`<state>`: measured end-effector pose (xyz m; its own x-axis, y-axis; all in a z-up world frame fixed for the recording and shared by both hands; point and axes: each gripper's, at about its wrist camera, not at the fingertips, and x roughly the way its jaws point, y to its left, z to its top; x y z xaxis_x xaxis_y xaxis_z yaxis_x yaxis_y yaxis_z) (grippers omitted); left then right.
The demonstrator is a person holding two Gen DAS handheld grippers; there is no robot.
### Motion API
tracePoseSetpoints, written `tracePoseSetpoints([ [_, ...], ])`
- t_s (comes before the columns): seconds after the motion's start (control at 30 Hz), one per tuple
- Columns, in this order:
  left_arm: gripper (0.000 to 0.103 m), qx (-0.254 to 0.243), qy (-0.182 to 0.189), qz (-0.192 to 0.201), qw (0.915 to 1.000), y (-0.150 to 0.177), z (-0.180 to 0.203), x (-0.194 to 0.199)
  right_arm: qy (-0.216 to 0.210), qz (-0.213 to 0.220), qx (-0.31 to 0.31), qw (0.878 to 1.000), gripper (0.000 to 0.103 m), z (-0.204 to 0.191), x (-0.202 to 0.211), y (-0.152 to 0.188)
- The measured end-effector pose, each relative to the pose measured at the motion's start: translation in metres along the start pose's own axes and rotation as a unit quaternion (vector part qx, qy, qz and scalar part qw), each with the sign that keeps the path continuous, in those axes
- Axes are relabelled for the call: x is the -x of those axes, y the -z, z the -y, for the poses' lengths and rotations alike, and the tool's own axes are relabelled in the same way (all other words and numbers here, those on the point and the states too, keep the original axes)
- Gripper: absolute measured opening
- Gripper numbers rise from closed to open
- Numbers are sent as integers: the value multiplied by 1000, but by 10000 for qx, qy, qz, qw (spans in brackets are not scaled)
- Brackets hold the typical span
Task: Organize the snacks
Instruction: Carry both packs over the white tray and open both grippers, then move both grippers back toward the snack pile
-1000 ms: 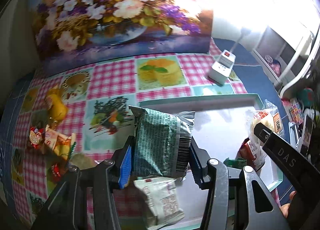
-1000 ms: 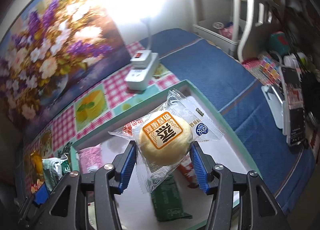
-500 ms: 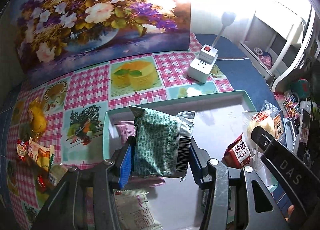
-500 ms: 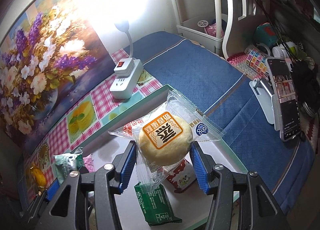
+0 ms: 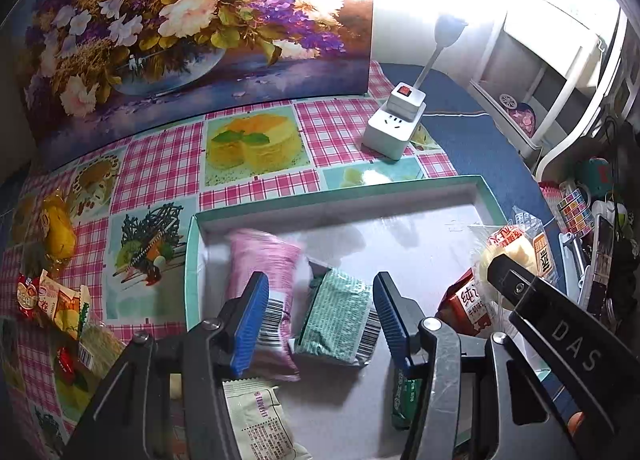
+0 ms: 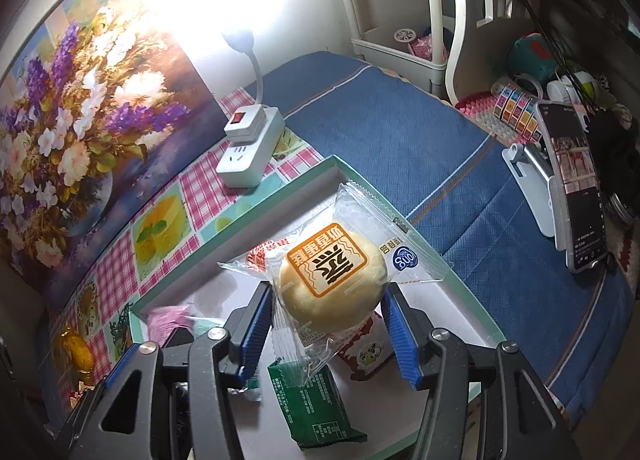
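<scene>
my left gripper has just opened, dropping the green packet into the tray beside the pink packet. my right gripper, easing apart, barely cradles the bun above the tray; several snacks wait left of it.

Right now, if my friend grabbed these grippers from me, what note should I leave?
Left gripper: jaws have just been opening, green packet dropped in the tray beside the pink packet.
Right gripper: jaws have just been opening around the bun, over the tray; whether it is still gripped is unclear.
Done: several snacks in the tray.
Left: set the bun down, then fetch the loose snacks on the cloth at the left.
</scene>
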<state>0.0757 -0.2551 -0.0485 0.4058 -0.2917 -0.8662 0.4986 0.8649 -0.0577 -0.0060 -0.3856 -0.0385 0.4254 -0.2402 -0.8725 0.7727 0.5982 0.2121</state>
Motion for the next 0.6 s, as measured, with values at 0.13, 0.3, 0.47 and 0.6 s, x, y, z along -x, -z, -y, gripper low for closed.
tracePoseSetpoints([
  [0.13, 65, 71, 6, 19, 10000, 1, -3, 3, 16, -24, -12, 10000, 59, 1, -1, 1],
  [0.3, 68, 161, -64, 106, 9998, 2, -10, 10, -34, -10, 23, 10000, 70, 1, 0, 0],
  [0.47, 69, 315, -168, 109, 9993, 2, -21, 12, -82, 36, 112, 9999, 75, 0, 2, -1],
  [0.6, 69, 616, -259, 124, 9977, 3, -36, 16, -131, 42, 165, 9998, 78, -1, 2, -1],
])
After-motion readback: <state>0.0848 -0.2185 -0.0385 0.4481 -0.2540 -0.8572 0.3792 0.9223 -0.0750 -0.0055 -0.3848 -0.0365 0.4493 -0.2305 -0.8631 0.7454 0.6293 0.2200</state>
